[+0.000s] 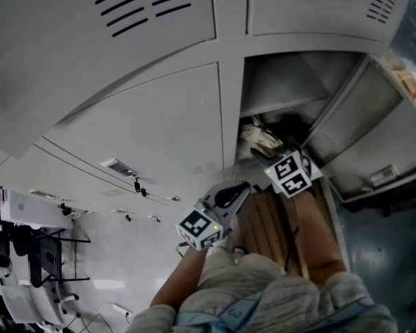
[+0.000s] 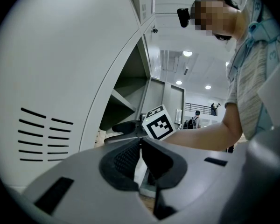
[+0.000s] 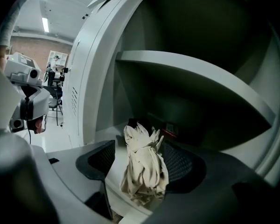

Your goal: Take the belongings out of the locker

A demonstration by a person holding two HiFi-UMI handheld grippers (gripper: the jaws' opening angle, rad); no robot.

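A bunched beige cloth (image 3: 143, 169) stands on the floor of the open locker (image 3: 191, 69), close to its front edge; it also shows in the head view as the cloth (image 1: 260, 139). My right gripper (image 3: 140, 146) reaches into the locker mouth and is open, one jaw on each side of the cloth. The cloth touches the right pad, and a thin strip of locker floor shows beside the left pad. My left gripper (image 1: 237, 190) hangs outside, in front of the closed locker doors, shut with nothing in it. The left gripper view shows the right gripper's marker cube (image 2: 157, 122).
A dark item with a red label (image 3: 170, 127) lies deep in the locker under a shelf. The locker door (image 1: 374, 141) swings open to the right. Brown wooden boards (image 1: 267, 220) run below the locker. Chairs and desks (image 1: 35, 255) stand far left.
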